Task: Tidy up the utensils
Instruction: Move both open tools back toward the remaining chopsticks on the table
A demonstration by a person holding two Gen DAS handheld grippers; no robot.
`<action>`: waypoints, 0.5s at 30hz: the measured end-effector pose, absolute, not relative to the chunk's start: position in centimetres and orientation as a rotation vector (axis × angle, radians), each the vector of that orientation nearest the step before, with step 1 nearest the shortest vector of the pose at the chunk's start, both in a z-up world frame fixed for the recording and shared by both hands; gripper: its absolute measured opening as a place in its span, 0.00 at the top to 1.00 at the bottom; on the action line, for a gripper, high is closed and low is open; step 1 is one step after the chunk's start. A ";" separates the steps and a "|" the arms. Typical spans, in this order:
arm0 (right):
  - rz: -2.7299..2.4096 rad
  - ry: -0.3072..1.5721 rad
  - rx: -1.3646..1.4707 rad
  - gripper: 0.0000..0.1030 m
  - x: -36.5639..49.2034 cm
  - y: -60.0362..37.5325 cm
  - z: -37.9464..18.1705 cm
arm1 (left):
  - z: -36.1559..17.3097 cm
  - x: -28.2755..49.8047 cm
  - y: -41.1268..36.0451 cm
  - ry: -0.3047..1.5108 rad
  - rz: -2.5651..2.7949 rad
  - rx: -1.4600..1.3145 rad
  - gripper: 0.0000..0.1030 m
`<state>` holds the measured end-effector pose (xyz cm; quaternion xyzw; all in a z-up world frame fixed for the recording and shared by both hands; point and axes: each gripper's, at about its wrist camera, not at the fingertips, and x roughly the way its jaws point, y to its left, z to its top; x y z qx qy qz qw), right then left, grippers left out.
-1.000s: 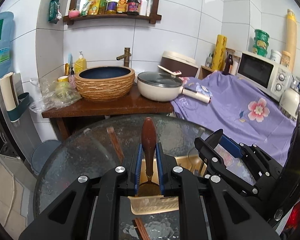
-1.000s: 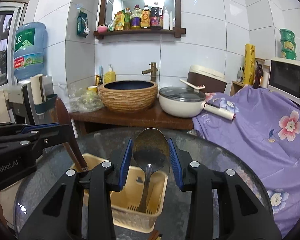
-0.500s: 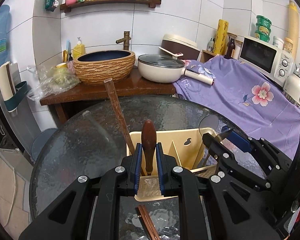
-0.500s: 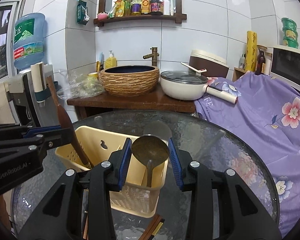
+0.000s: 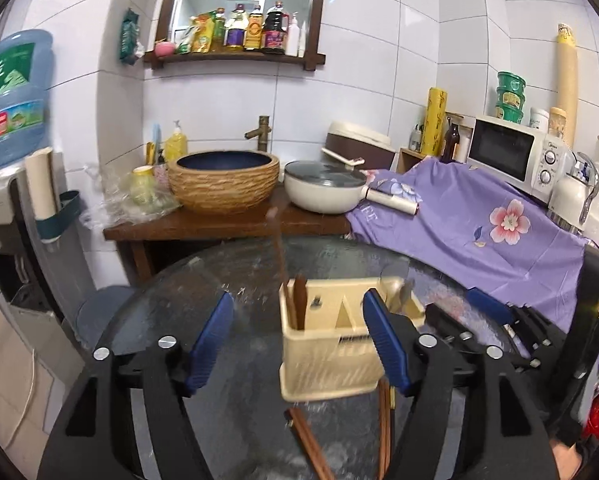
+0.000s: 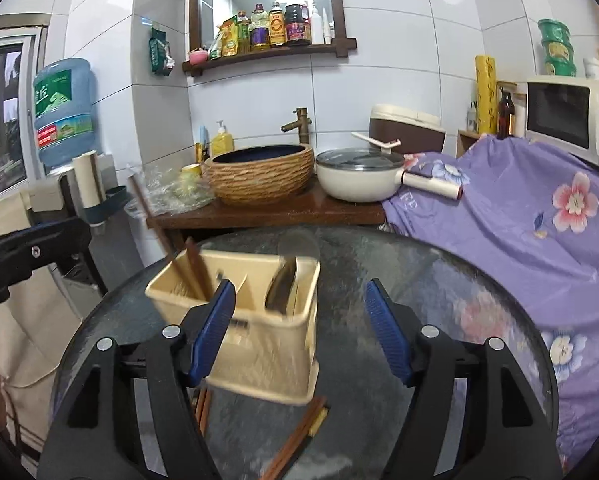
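A cream plastic utensil holder [image 5: 331, 364] [image 6: 259, 344] stands on the round glass table [image 5: 239, 280] [image 6: 439, 280]. A brown wooden utensil [image 5: 298, 304] [image 6: 197, 268] and a long chopstick [image 5: 278, 248] stand in its left compartment. A metal spoon [image 6: 282, 290] stands in its right compartment. My left gripper [image 5: 297, 344] is open and empty, just in front of the holder. My right gripper [image 6: 299, 332] is open and empty, in front of the holder's right side. Brown chopsticks [image 5: 309, 446] [image 6: 295, 440] lie on the glass near the holder.
A wooden counter [image 6: 267, 210] behind the table carries a woven basin [image 6: 259, 174] and a cream pan [image 6: 359, 180]. A purple flowered cloth [image 6: 539, 232] covers the right side, with a microwave [image 5: 515, 156] above. A water dispenser [image 6: 59, 120] stands at the left.
Both grippers opened and drew back. The wooden utensil left the left gripper and the spoon left the right gripper; both now stand in the holder.
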<state>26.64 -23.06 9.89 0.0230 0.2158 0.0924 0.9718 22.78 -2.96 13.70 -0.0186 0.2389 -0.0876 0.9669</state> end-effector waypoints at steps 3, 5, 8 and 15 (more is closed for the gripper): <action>0.203 0.477 0.033 0.34 24.8 -23.1 8.6 | 12.2 21.7 -2.3 0.516 -0.162 -0.039 0.34; 0.215 0.521 0.024 0.34 23.9 -23.0 7.4 | 10.5 21.2 -1.7 0.564 -0.160 -0.057 0.34; 0.212 0.573 0.008 0.34 22.6 -23.1 5.5 | 8.3 20.7 -1.4 0.611 -0.149 -0.043 0.34; 0.207 0.706 -0.028 0.34 21.5 -22.8 1.0 | 3.0 20.6 -1.5 0.726 -0.129 0.011 0.41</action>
